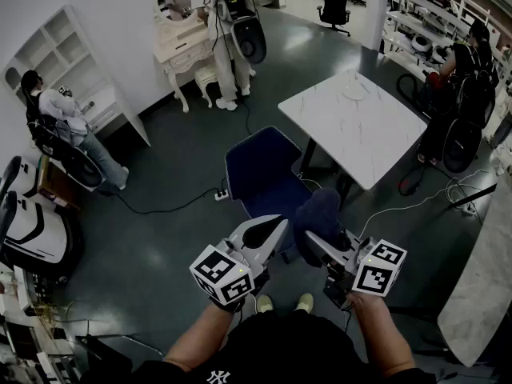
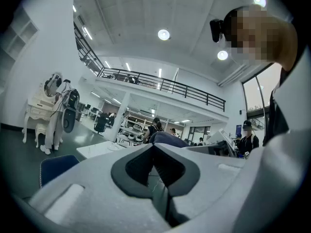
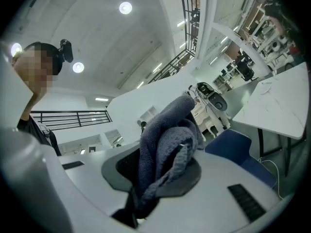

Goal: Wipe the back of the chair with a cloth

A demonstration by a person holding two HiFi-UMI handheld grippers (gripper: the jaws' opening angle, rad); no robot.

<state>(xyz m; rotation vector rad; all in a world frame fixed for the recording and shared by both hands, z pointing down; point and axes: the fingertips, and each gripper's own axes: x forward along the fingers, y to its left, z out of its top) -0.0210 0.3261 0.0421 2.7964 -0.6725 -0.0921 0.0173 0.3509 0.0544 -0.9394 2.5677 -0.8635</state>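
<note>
Closest to the lens, the left claw is found with its jaws brought together and nothing held between them. The right claw is clamped on a dark grey cloth, which is bunched and bulges above the jaws. Both claws are held side by side. A blue chair is stood beyond them, just beside a white marble-topped bench. The cloth is seen at the chair's near right edge; contact cannot be determined.
</note>
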